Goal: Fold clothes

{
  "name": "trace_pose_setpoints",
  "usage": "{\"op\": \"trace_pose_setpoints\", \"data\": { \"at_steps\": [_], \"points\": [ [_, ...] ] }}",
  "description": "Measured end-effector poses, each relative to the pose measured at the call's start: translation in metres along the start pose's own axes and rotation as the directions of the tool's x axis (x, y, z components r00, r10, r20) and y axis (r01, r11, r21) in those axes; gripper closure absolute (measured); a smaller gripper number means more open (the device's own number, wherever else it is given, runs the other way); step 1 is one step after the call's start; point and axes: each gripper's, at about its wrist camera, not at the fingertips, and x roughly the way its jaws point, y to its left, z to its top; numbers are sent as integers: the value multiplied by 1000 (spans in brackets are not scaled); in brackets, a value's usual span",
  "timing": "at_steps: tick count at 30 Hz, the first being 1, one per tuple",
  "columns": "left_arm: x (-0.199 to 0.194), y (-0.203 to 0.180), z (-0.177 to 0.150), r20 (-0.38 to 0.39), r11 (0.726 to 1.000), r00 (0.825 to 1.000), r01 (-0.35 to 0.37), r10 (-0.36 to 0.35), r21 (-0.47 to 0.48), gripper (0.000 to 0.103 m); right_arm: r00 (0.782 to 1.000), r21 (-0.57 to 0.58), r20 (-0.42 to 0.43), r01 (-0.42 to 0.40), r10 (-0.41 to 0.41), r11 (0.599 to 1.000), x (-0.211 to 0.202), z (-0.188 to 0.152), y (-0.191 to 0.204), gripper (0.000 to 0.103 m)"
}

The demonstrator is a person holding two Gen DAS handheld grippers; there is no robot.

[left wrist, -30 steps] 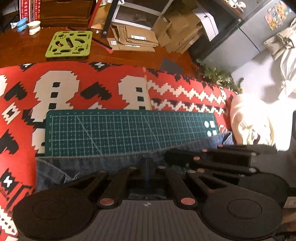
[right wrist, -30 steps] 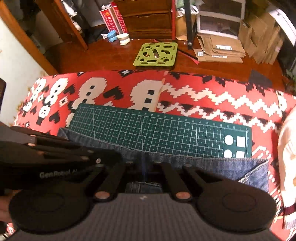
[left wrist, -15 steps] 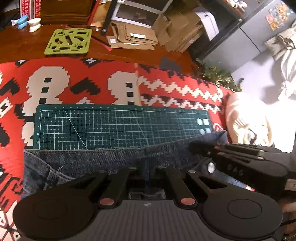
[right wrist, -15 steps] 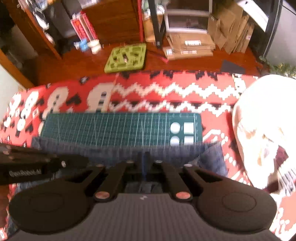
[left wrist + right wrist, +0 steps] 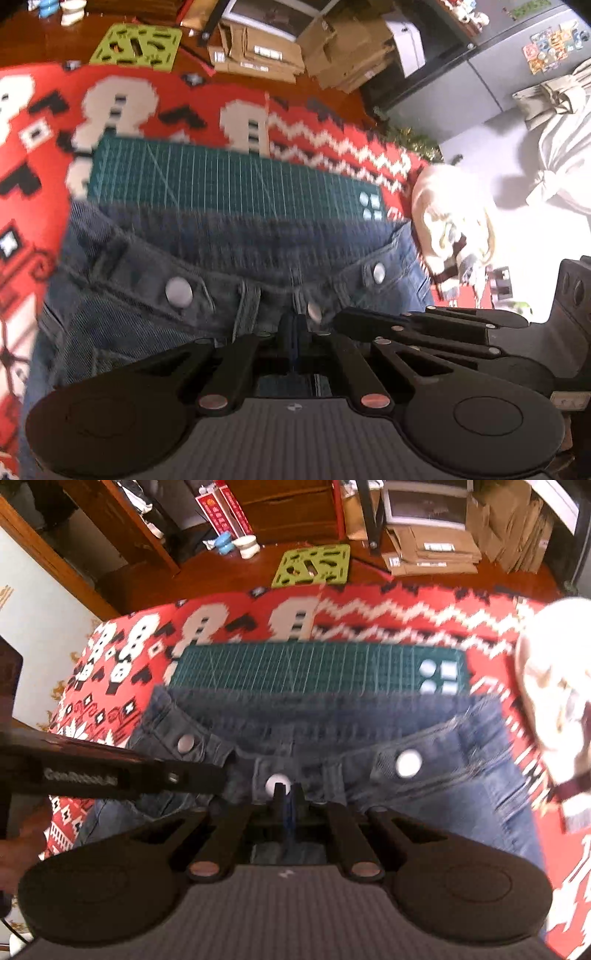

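**Both grippers pinch the jeans' waistband**

On the red patterned blanket (image 5: 388, 602), blue denim jeans (image 5: 155, 306) partly cover a green gridded cutting mat (image 5: 314, 668). Left gripper (image 5: 293, 328) and right gripper (image 5: 288, 797) are each clamped on the waistband, side by side.

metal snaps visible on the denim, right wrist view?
3. One snap on the left of the denim, one on the right, one centre by the right gripper. Folds may hide more.

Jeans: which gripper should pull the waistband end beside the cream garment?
Probably right. The right gripper pinches the jeans on that side; the left gripper sits farther from the cream garment.
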Motion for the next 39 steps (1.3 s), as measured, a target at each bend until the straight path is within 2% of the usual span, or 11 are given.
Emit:
{"op": "trace_pose_setpoints", "data": {
  "at_steps": [2, 3, 8, 11, 13, 14, 19, 26, 30, 35, 39],
  "points": [
    [8, -1, 0, -11, 1000, 1000, 13, -13, -4, 101, 1000, 9, -6, -1, 1, 1000, 2, -4, 3, 101],
    [11, -3, 1, -12, 1000, 1000, 14, -14, 0, 96, 1000, 18, -10, -3, 3, 1000, 2, -6, 3, 101],
    [28, -8, 10, -20, 999, 1000, -21, 22, 36, 85, 1000, 55, -11, -15, 16, 998, 4, -11, -1, 101],
    [32, -9, 10, -15, 999, 1000, -24, 25, 43, 85, 1000, 47, -5, -13, 14, 999, 5, -12, 0, 101],
    [32, -10, 9, 7, 998, 1000, -6, 6, 67, 95, 1000, 54, -3, -20, 20, 998, 3, -13, -2, 101],
    [31, -10, 8, 21, 997, 1000, 7, -9, 82, 97, 1000, 55, -1, -22, 22, 998, 2, -14, -3, 101],
    [29, -4, 7, 27, 982, 997, 61, -67, 180, 97, 999, 55, -1, -36, 37, 998, 0, -16, -4, 101],
    [34, 9, 20, -11, 982, 994, 110, -110, 151, 98, 999, 43, -6, -35, 35, 998, 6, -15, 1, 101],
    [35, 10, 21, -16, 982, 994, 111, -110, 152, 98, 999, 42, -26, -36, 37, 998, 11, -15, 7, 101],
    [21, 7, 14, 6, 986, 995, 99, -101, 132, 99, 998, 47, -43, -35, 37, 998, 16, -16, 13, 103],
    [7, 5, 7, 27, 990, 995, 88, -92, 111, 99, 999, 69, -28, -42, 44, 997, -4, -24, 7, 103]
  ]
}}
